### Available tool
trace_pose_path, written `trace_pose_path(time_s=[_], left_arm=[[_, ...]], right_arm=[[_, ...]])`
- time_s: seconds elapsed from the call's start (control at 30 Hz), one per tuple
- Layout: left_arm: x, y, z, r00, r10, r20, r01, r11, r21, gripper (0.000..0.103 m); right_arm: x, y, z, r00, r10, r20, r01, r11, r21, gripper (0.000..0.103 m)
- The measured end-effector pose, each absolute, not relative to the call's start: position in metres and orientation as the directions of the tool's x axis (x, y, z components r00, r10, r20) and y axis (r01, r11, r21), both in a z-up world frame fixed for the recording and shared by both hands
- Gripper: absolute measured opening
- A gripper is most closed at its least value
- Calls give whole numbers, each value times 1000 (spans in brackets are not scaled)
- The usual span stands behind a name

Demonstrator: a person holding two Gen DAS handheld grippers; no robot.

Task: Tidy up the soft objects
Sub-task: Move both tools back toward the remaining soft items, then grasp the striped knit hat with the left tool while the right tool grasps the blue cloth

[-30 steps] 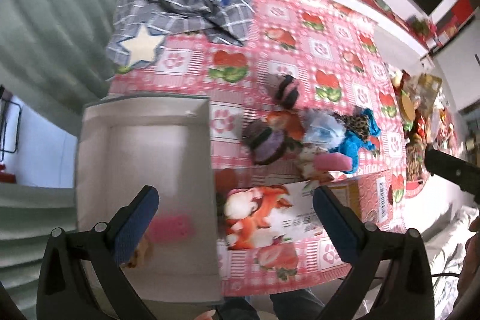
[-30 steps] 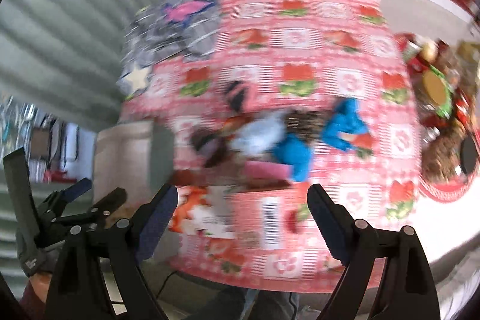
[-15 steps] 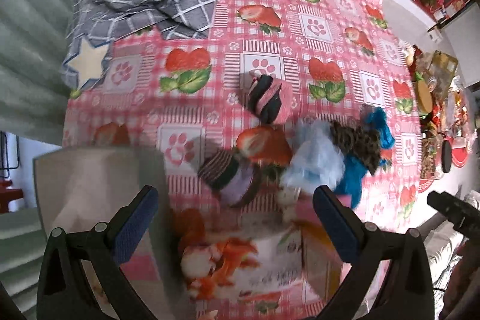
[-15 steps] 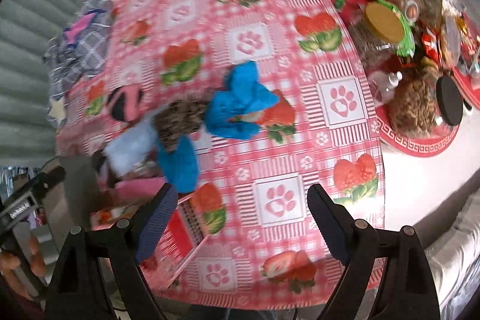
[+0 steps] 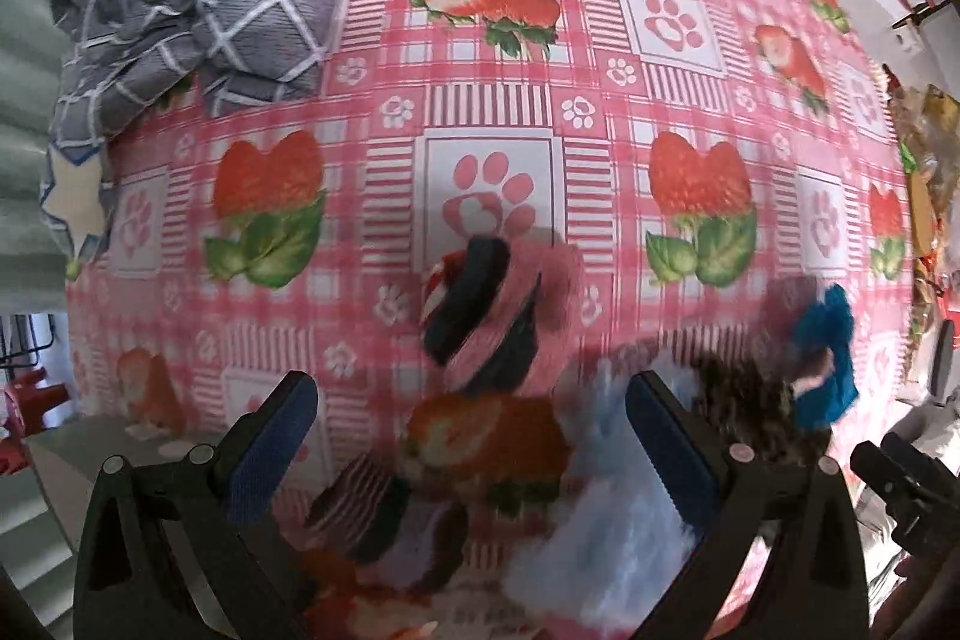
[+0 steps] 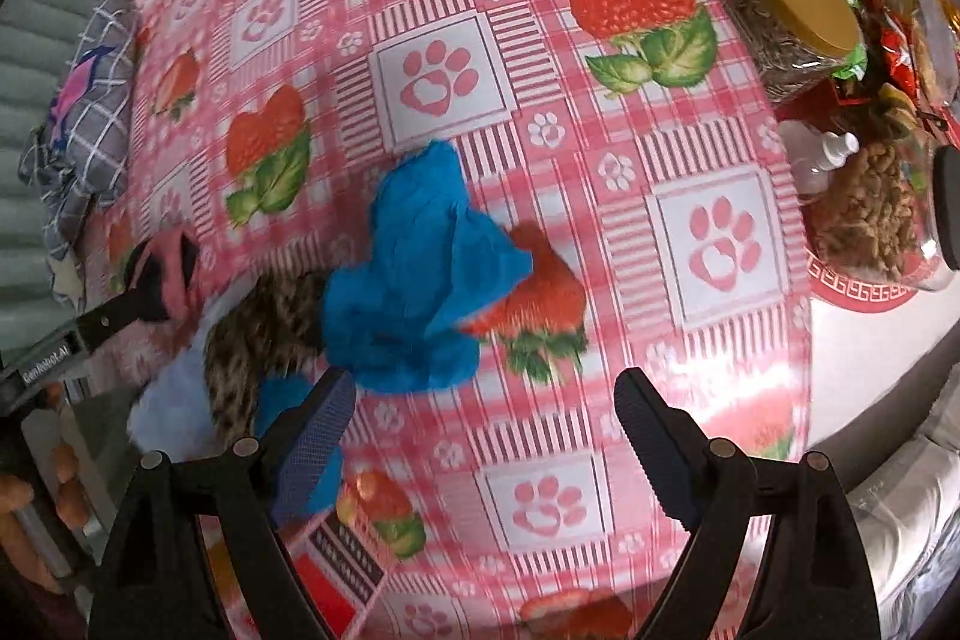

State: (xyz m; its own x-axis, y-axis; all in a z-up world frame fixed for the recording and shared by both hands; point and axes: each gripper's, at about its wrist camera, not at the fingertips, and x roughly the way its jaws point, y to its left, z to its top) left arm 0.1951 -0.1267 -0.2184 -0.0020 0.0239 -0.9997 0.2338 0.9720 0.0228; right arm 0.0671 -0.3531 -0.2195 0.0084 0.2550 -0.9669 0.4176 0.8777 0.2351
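Both claws stand wide with nothing between their pads. Left claw point(image 5: 471, 436) hangs over the counter point(image 5: 660, 112), above a pink and black striped sock roll point(image 5: 486, 322) and a second striped roll point(image 5: 372, 508) nearer the camera, with a pale blue fluffy piece point(image 5: 600, 544) by its right finger. Right claw point(image 6: 483, 436) hangs above the bright blue soft cloth point(image 6: 414, 280), which lies touching a leopard-pattern piece point(image 6: 264, 334). A grey checked blanket point(image 5: 210, 10) lies at the far left corner.

Soft toys point(image 6: 414, 280) — heaped on tablecloth point(image 6: 690, 160)
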Motion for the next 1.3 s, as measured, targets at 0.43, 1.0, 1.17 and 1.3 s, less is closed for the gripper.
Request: trace_pose_path(time_s=[0.43, 1.0, 1.17, 1.3], left_arm=[[212, -134, -276, -66, 86, -994, 180, 981, 73, 103], [215, -142, -260, -24, 3, -1000, 217, 976, -2, 37], [211, -128, -238, 21, -26, -999, 194, 981, -22, 37], [207, -117, -216, 59, -34, -998, 187, 982, -22, 37]], right_arm=[[108, -335, -275, -36, 244, -969, 377, 901, 213, 91], [127, -310, -246, 30, 234, -972, 280, 931, 233, 15], [127, -321, -226, 73, 249, -966, 300, 918, 260, 15], [123, -326, -217, 95, 247, -964, 296, 918, 264, 15]])
